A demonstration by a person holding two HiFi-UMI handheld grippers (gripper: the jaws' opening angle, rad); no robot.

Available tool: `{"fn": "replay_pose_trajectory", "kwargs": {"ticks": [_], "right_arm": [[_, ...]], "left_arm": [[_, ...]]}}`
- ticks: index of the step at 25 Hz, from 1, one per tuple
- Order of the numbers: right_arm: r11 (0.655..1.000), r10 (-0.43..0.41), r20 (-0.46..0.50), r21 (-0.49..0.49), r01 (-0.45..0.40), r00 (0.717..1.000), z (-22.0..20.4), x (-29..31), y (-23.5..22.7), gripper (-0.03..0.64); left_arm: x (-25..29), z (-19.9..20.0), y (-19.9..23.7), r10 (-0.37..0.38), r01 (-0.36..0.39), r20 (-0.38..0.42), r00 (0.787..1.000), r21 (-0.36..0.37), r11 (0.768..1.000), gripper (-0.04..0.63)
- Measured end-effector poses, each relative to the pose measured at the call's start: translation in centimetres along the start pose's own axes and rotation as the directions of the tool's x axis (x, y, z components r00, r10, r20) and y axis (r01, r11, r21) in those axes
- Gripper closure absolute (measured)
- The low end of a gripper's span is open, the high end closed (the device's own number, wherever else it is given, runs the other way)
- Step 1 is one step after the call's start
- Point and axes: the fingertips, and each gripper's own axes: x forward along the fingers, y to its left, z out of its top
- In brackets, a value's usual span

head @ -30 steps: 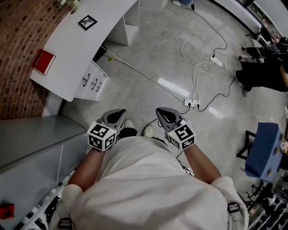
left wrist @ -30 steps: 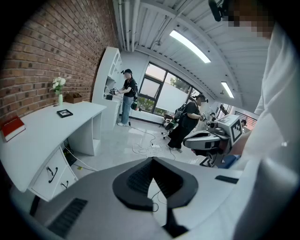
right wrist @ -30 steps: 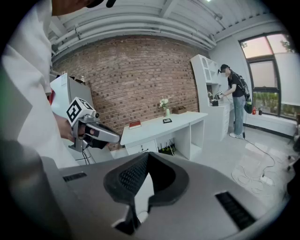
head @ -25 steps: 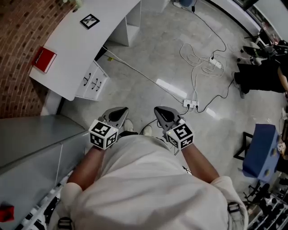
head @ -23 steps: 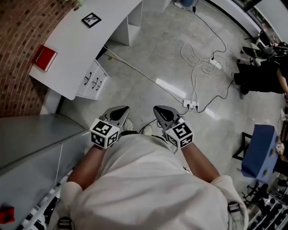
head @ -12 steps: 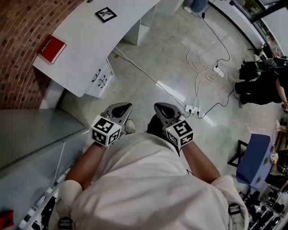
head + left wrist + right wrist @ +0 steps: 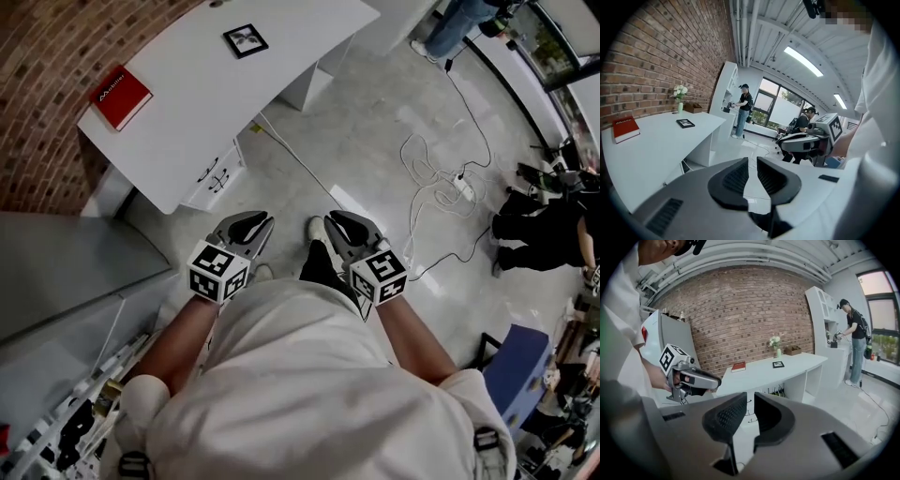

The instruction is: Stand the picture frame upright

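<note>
The picture frame (image 7: 245,40) is small and black and lies flat on the far part of the white desk (image 7: 187,112). It also shows in the left gripper view (image 7: 685,123) and in the right gripper view (image 7: 778,364). Both grippers are held side by side in front of the person's waist, over the floor and well short of the desk. My left gripper (image 7: 253,225) (image 7: 753,161) has just been opening its jaws; a narrow gap shows, with nothing in it. My right gripper (image 7: 342,222) (image 7: 750,397) also shows a narrow, empty gap.
A red book (image 7: 120,96) lies on the desk's near end, and a vase of flowers (image 7: 679,93) stands by the brick wall. Drawers (image 7: 217,173) sit under the desk. A grey cabinet (image 7: 56,272) stands at left. Cables and a power strip (image 7: 441,169) trail across the floor. People are at right (image 7: 548,225).
The person has walked toward the desk, carrying both grippers forward. The desk, frame and book now sit nearer and more central in the head view. A shoe has stepped ahead between the grippers.
</note>
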Motion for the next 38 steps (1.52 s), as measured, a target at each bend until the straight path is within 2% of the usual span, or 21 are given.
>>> {"fn": "replay_pose_trajectory", "kwargs": {"ticks": [9,15,20,25,29,38], "right_arm": [[0.991,0.125,0.001,-0.054,-0.124,0.992,5.3,2.9,-12.0,0.586],[0.978,0.189,0.007,-0.089,-0.187,0.982,7.4,4.2,-18.7,0.575],[0.968,0.233,-0.013,-0.098,-0.233,0.972,7.8,5.9,-22.5,0.558],[0.961,0.267,-0.036,-0.063,-0.269,0.963,8.2,8.1,-24.3,0.558],[0.958,0.285,-0.048,-0.011,-0.286,0.957,9.1,10.8,-25.6,0.558],[0.968,0.245,-0.126,-0.023,-0.25,0.961,12.5,19.4,-28.5,0.558]], "left_arm": [[8.4,6.9,2.4,0.164,-0.163,0.016,0.986,-0.052,0.985,0.52],[13.2,10.4,3.3,0.256,-0.253,0.033,0.966,-0.081,0.964,0.514],[15.1,12.0,4.7,0.323,-0.317,0.037,0.946,-0.109,0.942,0.514],[15.4,12.7,6.8,0.358,-0.35,0.033,0.933,-0.15,0.925,0.514],[15.9,13.7,9.6,0.366,-0.354,0.045,0.93,-0.165,0.92,0.517],[17.2,16.6,19.5,0.342,-0.322,0.069,0.937,-0.206,0.924,0.525]]}}
